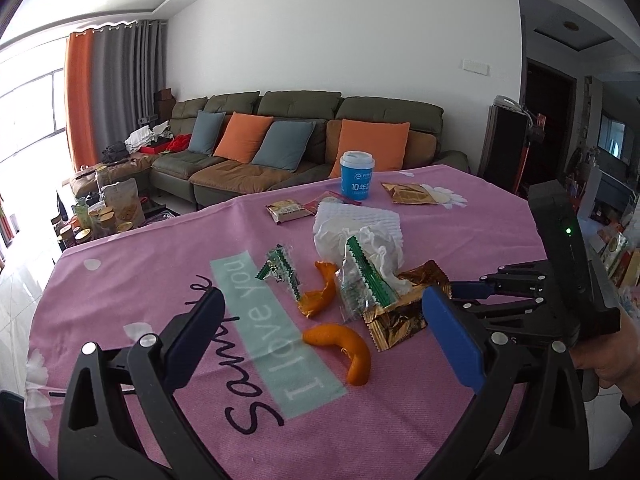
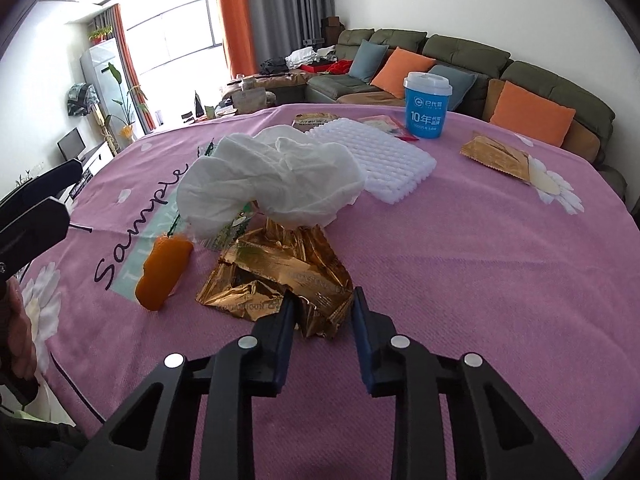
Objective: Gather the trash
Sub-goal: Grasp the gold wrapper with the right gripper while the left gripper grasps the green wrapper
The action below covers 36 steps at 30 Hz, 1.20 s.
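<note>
Because the crumpled gold wrapper (image 2: 276,276) lay nearest on the pink tablecloth (image 2: 500,272), my right gripper (image 2: 322,312) had it pinched at its edge, while my left gripper (image 1: 320,320) hovered with jaws apart over the orange peel (image 1: 344,350)

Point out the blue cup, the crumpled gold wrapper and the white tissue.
blue cup (image 2: 425,114): right wrist view, on the printed blue side wall.
crumpled gold wrapper (image 2: 272,276): right wrist view, on the creased foil middle.
white tissue (image 2: 272,176): right wrist view, on the bunched top folds.

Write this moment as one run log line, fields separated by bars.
right gripper: closing on gold wrapper | left gripper: open, empty | tissue: on table
</note>
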Tool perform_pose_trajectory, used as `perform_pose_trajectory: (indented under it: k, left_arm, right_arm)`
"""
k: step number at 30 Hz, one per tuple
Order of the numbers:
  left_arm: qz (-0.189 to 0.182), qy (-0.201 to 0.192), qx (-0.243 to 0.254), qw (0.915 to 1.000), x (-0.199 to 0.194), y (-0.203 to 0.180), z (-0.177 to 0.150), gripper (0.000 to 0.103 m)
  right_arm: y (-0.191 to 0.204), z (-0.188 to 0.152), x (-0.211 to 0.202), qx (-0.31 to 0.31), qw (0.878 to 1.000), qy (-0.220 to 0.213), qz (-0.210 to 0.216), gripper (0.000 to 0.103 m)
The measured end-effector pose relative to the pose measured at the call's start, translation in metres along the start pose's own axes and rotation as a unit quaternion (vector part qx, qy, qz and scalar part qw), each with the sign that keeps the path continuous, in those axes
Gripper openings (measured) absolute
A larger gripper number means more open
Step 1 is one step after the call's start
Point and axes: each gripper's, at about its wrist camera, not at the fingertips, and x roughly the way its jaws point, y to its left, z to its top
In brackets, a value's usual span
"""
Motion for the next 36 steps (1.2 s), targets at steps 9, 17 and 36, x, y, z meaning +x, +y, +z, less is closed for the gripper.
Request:
perform_pose_trajectory:
  k: [9, 17, 36]
  left_arm:
    - [0.003, 0.008, 0.001, 1.0000, 0.015, 0.004, 0.004, 0.097]
    - [0.009, 0.013, -0.022, 0.9996, 0.031, 0.023, 0.013, 0.097]
    - [0.000, 0.125, -0.087, 0.9884, 0.137, 0.069, 0.030, 0.080]
  right_arm:
    - [-0.016, -0.002, -0.023, 0.043, 0.999, -0.016, 0.026, 0.014]
    - [-0.036, -0.007, -0.043, 0.079, 0.996, -0.032, 0.004, 0.013]
    - [-0.058, 0.001, -0.082, 0.120, 0.988, -0.092, -0.005, 0.013]
